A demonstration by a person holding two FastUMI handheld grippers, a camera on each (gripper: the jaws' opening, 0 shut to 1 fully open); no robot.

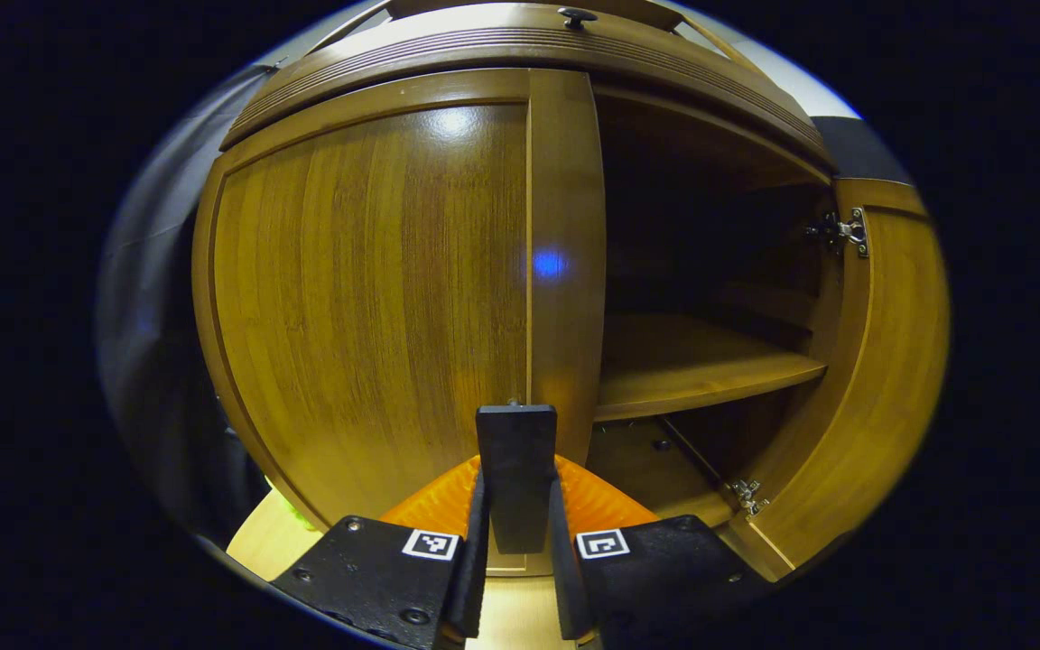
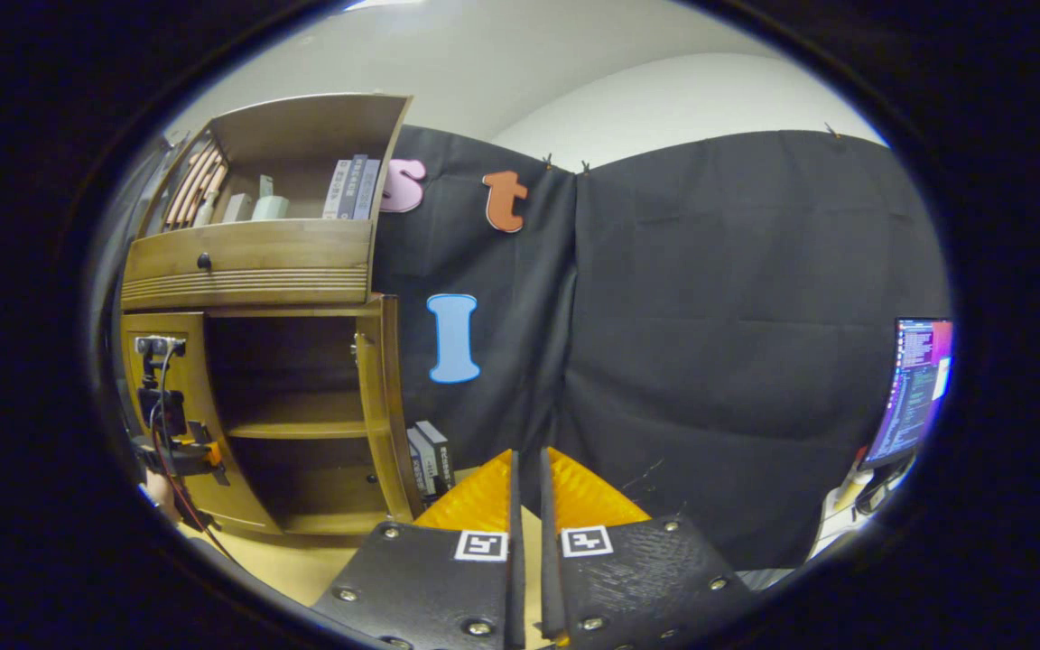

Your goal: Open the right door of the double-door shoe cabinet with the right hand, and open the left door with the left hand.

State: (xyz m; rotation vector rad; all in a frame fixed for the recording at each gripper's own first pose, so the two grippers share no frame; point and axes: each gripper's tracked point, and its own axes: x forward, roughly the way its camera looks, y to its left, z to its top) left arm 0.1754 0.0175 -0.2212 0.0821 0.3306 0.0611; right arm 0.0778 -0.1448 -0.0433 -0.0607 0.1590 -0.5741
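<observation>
While clamped on upright handle of left door at twelve o'clock, left gripper nearer; right gripper closed, empty.

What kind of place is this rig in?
Probably a recording booth staged as a home corner, inside an office or lab: black cloth hangs as the wall behind a wooden shoe cabinet, and a lit monitor stands at the side.

the left door's handle hides between the left gripper's fingers. the cabinet's upper compartment sits in shadow. the monitor is cut off at the right edge.
</observation>
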